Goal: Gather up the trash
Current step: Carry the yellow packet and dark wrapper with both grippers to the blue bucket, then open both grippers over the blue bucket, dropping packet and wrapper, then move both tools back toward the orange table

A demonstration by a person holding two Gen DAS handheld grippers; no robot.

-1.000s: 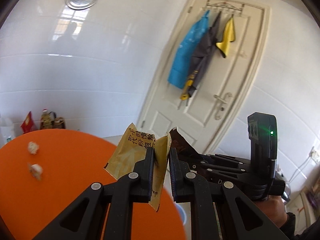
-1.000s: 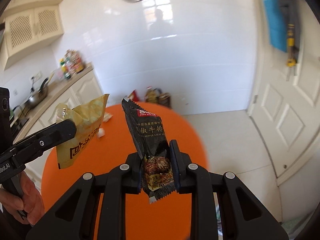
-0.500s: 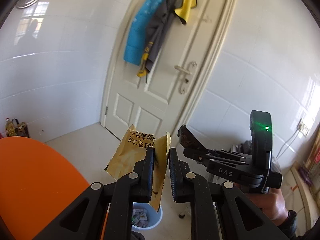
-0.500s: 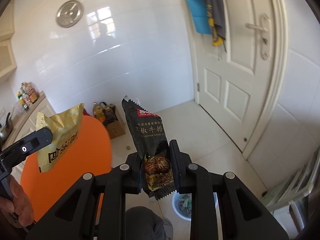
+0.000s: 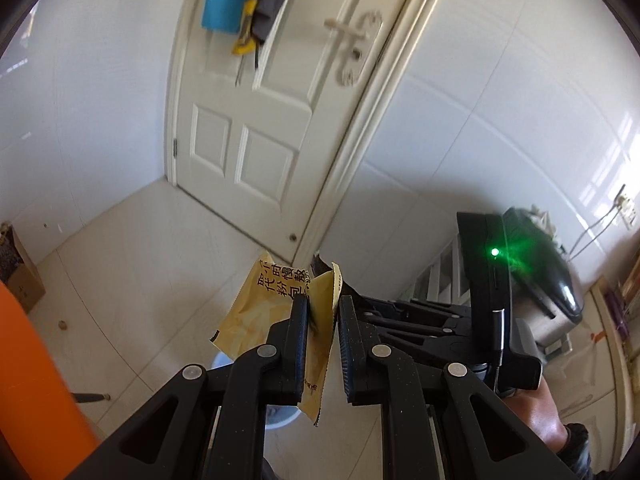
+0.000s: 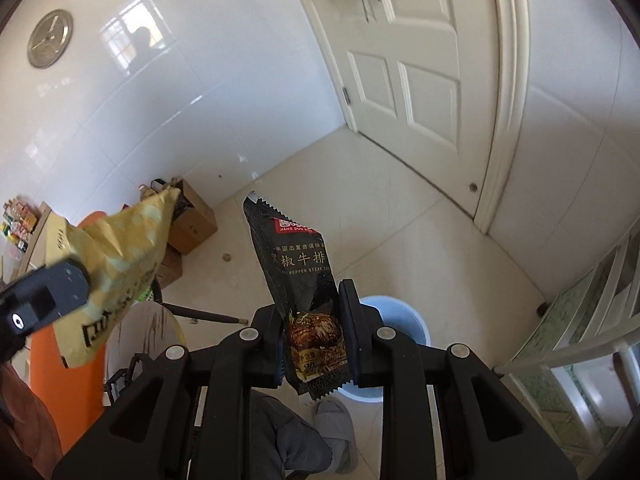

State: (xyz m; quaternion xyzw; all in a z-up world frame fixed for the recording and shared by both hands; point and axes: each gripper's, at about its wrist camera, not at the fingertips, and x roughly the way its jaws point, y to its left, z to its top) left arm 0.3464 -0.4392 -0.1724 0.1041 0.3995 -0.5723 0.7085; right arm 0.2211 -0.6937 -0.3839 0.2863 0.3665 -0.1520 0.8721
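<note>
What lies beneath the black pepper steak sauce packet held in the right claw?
The black sauce packet hangs in the right claw above a light blue bin on the floor. The claw and packet cover most of the bin, so its contents cannot be seen.

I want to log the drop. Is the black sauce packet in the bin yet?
Out. The black pepper-steak sauce packet is clamped upright in the right tool, above the pale blue plastic bin on the floor.
</note>
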